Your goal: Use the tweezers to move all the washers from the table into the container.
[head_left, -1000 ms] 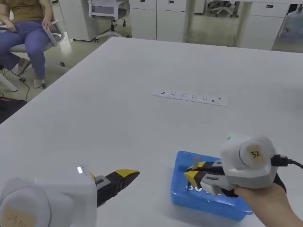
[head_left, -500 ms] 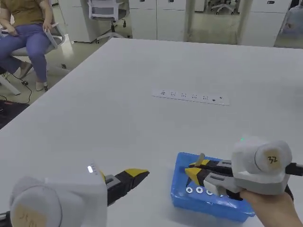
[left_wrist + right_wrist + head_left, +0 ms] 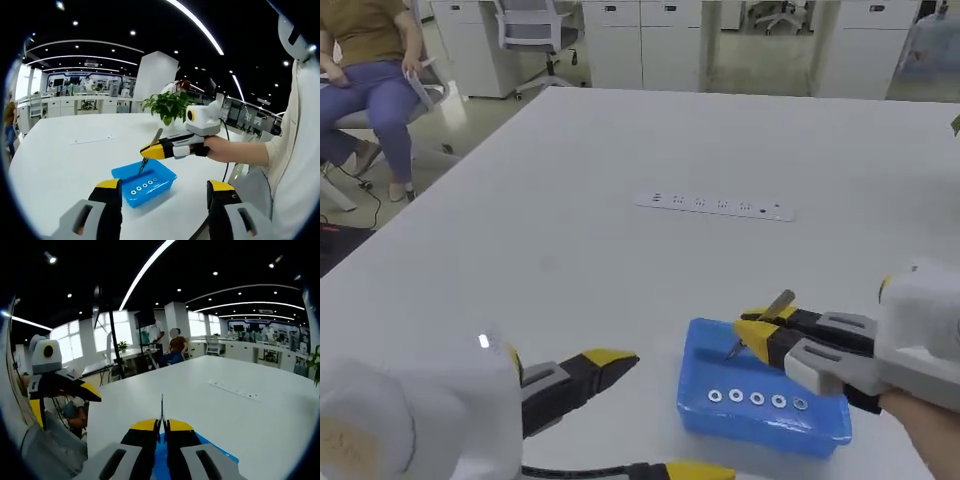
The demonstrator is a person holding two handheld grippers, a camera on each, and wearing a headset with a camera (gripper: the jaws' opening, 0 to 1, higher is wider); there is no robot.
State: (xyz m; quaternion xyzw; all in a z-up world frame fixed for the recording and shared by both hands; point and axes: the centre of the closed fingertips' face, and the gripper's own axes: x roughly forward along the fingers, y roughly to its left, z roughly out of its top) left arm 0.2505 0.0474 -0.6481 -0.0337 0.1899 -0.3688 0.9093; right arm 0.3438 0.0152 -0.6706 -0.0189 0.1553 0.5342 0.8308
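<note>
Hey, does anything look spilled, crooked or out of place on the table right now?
Nothing stands out. Five washers lie in a tidy row inside the blue container, which sits flat on the table. The right gripper holds the tweezers over it, tips down.

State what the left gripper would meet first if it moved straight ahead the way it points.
The left gripper would probably meet the blue container, which lies ahead between its open jaws; depth is unclear.

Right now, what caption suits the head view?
Right gripper holds tweezers over blue container of five washers; left gripper open.
</note>
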